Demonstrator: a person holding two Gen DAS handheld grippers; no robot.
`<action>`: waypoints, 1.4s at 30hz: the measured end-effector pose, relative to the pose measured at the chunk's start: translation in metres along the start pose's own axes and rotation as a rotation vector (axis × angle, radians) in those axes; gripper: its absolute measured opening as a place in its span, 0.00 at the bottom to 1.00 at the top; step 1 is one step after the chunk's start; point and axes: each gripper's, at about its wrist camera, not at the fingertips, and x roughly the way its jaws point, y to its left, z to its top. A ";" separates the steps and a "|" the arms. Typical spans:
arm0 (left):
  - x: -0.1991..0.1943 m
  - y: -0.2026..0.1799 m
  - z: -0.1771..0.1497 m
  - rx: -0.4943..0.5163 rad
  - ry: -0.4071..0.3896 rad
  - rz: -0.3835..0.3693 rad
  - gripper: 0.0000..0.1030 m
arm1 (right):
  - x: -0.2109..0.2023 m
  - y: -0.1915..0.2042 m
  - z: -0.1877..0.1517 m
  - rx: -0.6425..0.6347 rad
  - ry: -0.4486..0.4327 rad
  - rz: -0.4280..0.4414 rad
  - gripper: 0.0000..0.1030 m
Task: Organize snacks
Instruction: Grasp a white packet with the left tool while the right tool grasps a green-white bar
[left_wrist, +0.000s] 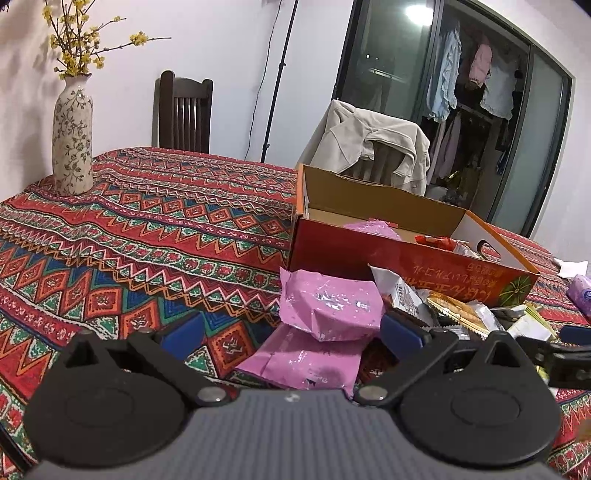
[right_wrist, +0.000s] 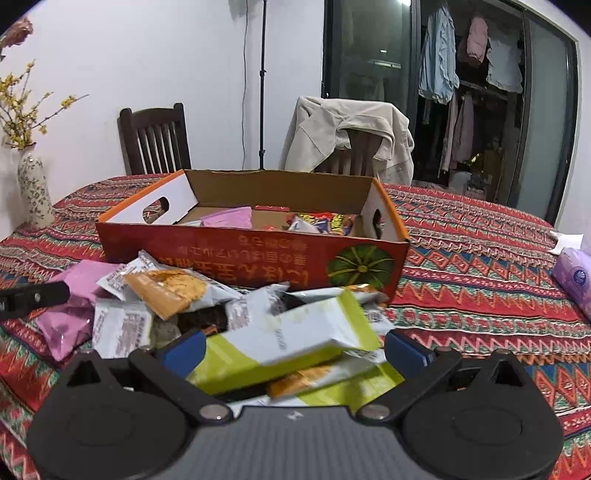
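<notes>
A red and orange cardboard box (right_wrist: 258, 258) stands open on the table and holds several snack packets; it also shows in the left wrist view (left_wrist: 406, 254). A loose pile of packets lies in front of it. My left gripper (left_wrist: 291, 334) is open, its blue pads on either side of two pink packets (left_wrist: 328, 306) at the pile's left end. My right gripper (right_wrist: 293, 349) is open around a green and white packet (right_wrist: 291, 336), which looks blurred; I cannot tell if the pads touch it. An orange biscuit packet (right_wrist: 166, 291) lies further back.
A patterned red tablecloth (left_wrist: 147, 229) covers the table. A flowered vase (left_wrist: 72, 140) with yellow blossoms stands at the far left. A purple tissue pack (right_wrist: 576, 277) lies at the right. Two chairs, one draped with a beige jacket (right_wrist: 351, 133), stand behind the table.
</notes>
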 end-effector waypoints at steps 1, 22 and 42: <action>0.000 0.000 0.000 -0.001 0.001 -0.001 1.00 | 0.005 0.005 0.003 -0.004 0.006 -0.015 1.00; 0.000 0.006 -0.001 -0.037 0.009 -0.013 1.00 | -0.008 0.012 -0.015 -0.214 0.005 -0.062 0.77; -0.027 -0.001 -0.005 0.000 0.002 0.040 1.00 | 0.009 0.027 -0.020 -0.145 0.104 -0.043 0.58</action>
